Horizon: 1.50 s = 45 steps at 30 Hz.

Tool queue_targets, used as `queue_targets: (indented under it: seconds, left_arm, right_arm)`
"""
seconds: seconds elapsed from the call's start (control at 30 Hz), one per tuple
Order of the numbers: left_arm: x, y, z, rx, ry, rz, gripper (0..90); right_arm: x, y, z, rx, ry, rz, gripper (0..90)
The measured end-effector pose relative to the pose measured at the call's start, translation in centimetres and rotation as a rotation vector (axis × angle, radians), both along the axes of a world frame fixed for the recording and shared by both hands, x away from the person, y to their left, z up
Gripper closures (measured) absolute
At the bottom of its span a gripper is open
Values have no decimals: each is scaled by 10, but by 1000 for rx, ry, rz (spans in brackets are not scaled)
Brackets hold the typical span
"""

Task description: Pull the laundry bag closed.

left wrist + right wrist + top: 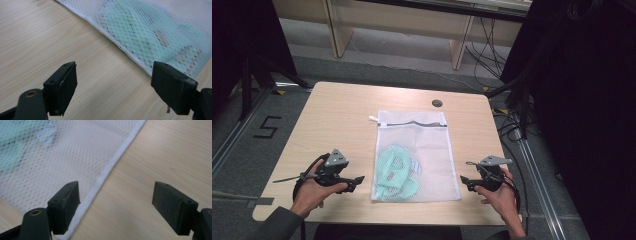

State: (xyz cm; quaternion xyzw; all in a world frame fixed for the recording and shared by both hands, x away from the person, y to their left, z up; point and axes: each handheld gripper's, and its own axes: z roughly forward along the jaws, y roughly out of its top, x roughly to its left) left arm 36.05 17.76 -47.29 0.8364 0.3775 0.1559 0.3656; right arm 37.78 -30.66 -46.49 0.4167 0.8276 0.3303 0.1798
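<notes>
A white mesh laundry bag point(427, 145) lies flat in the middle of the wooden table point(337, 120), zipper at its far end. A mint-green garment point(394, 170) is inside it, at the near left. My left gripper point(361, 179) rests in a hand left of the bag, pointing at its near left edge, jaws open and empty. In the left gripper view point(113, 90) the bag point(140, 32) and the green garment point(130, 27) lie just ahead. My right gripper point(462, 181) sits right of the bag, open. In the right gripper view point(115, 207) the bag's white hem point(110, 170) runs between the jaws.
A small dark round disc point(437, 103) sits on the table beyond the bag. Black stands and cables point(512, 95) crowd the floor to the right, and a dark tripod point(252, 75) stands at the left. Wooden furniture legs point(337, 30) rise behind the table.
</notes>
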Motion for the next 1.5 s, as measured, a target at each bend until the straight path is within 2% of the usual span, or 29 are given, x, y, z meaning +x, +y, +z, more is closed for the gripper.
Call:
queue_targets:
  seconds: [0.1, 0.13, 0.2, 0.23, 0.3, 0.37, 0.4, 0.43, 0.47, 0.57, 0.63, 0.67, 0.7, 0.77, 0.8, 0.83, 0.87, 0.9, 0.93, 0.97, 1.0, 1.07, 1.1, 1.13, 1.17, 1.2, 1.23, 1.37, 1.5]
  left_arm:
    - [0, 0, 0, -10, 21, -3, 215]
    - [-1, -3, 0, -40, 11, 16, 214]
    - [-1, -3, 0, -29, 16, -1, 213]
    - [-1, -3, 0, -29, 16, -1, 213]
    - [-2, -6, -1, -51, 12, 20, 213]
    - [-1, -3, 1, -2, 18, -21, 216]
    - [-2, -7, -1, -47, 17, -5, 229]
    - [-2, -7, -1, -47, 17, -5, 233]
    - [-3, -8, -2, -45, 25, -15, 234]
    - [-3, -9, -1, -30, 31, -28, 255]
    - [-4, -12, -2, -47, 24, -30, 272]
    - [-4, -13, -1, -46, 22, -35, 288]
    - [-5, -13, -1, -39, 26, -50, 291]
    - [-5, -15, -1, -46, 17, -57, 354]
    - [-6, -16, -1, -53, 20, -71, 374]
    - [-7, -18, -1, -53, 14, -72, 398]
    - [-8, -21, 0, -35, -9, -97, 421]
    - [-8, -21, 0, -35, -9, -97, 437]
    - [-9, -24, -1, -48, -1, -88, 476]
    - [-10, -26, -1, -44, -12, -96, 540]
    - [-10, -29, -1, -56, -14, -115, 540]
    - [-12, -33, -2, -75, -15, -125, 644]
    - [-13, -39, -4, -65, -27, -151, 719]
    - [-13, -39, -4, -65, -27, -151, 754]
    - [-13, -45, -5, -54, -23, -169, 782]
    - [-13, -48, -6, -54, -37, -170, 811]
    - [-13, -50, -7, -38, -61, -169, 838]
    - [-11, -57, -8, -49, -56, -179, 886]
    - [-13, -67, -13, -62, -20, -190, 894]
  right_arm:
    - [-1, 1, 0, 9, 0, 3, 217]
    - [-2, 3, 0, 14, 18, -2, 219]
    - [-2, 5, 1, 9, 33, -3, 230]
    - [-1, 4, -1, -4, 8, 12, 230]
    - [-1, 4, -1, 1, 13, 7, 230]
    - [-1, 5, -1, -6, 13, 8, 234]
    - [-1, 5, -1, -10, 18, 10, 242]
    - [-1, 5, -1, -10, 18, 10, 242]
    - [-2, 6, -1, -2, 42, -4, 250]
    - [0, 4, -3, -28, 28, 20, 250]
    - [0, 6, -6, -24, 3, 22, 263]
    - [-2, 8, -3, -10, 35, 9, 272]
    - [-1, 8, -3, -27, 45, 32, 279]
    - [-1, 12, -3, -37, 41, 58, 322]
    - [0, 16, -7, -16, 8, 63, 339]
    - [0, 16, -4, -41, 50, 85, 370]
    - [0, 20, -8, -21, 12, 89, 400]
    - [0, 20, -8, -21, 12, 89, 400]
    - [2, 24, -9, -37, 16, 125, 452]
    - [2, 26, -6, -56, 35, 145, 498]
    - [2, 26, -6, -56, 35, 145, 498]
    - [3, 30, -6, -60, 5, 155, 585]
    - [3, 33, -5, -53, 16, 163, 671]
    - [5, 33, -5, -64, -7, 183, 706]
    - [4, 35, -4, -71, 4, 198, 746]
    - [6, 37, -5, -84, -11, 217, 768]
    - [5, 40, -6, -81, 9, 227, 791]
    - [7, 49, -9, -118, 10, 283, 859]
    - [11, 56, -12, -142, 21, 308, 883]
